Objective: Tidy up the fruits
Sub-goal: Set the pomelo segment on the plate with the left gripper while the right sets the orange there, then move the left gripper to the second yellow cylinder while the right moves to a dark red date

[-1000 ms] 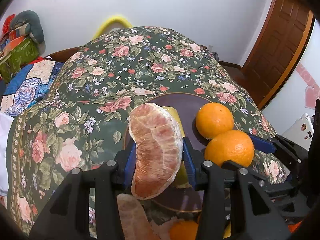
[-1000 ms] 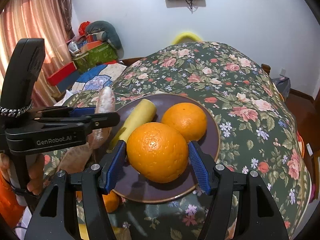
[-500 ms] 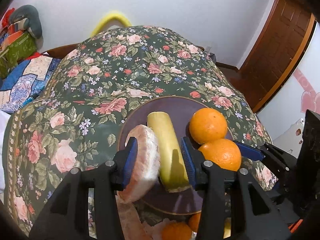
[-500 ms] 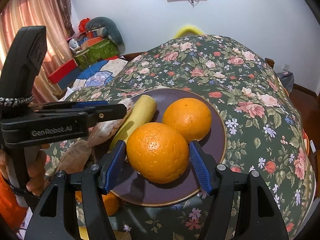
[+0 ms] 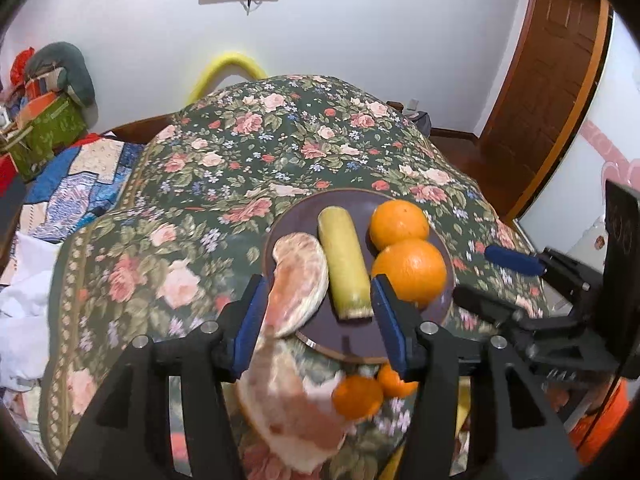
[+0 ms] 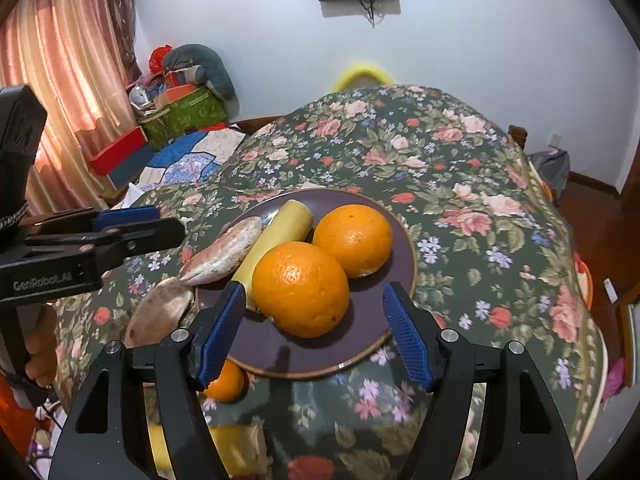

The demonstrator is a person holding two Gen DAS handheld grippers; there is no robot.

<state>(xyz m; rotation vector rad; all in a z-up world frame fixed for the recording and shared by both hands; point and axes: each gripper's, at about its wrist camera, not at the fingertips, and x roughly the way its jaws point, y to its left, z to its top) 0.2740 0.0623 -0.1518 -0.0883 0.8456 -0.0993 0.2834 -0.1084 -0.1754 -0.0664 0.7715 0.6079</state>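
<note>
A dark purple plate (image 5: pixel 352 342) (image 6: pixel 402 240) on the floral cloth holds a peeled pomelo segment (image 5: pixel 298 282) (image 6: pixel 224 256), a yellow banana piece (image 5: pixel 344 268) (image 6: pixel 278 232) and two oranges (image 5: pixel 408 270) (image 6: pixel 300 288), (image 5: pixel 398 220) (image 6: pixel 354 238). My left gripper (image 5: pixel 318 322) is open and empty, just short of the plate's near edge. My right gripper (image 6: pixel 314 330) is open and empty behind the nearer orange. A second pomelo segment (image 5: pixel 292 396) (image 6: pixel 158 314) and two small oranges (image 5: pixel 356 396) lie off the plate near me.
The floral tablecloth (image 5: pixel 240 168) covers a round table that drops away on all sides. Yellow fruit (image 6: pixel 236 444) lies near the front edge. A patchwork quilt (image 5: pixel 68 192) and boxes sit to the left; a wooden door (image 5: pixel 552 92) stands at right.
My left gripper let go of the pomelo segment onto the plate's left edge and drew back. My right gripper opened off the nearer orange and pulled back.
</note>
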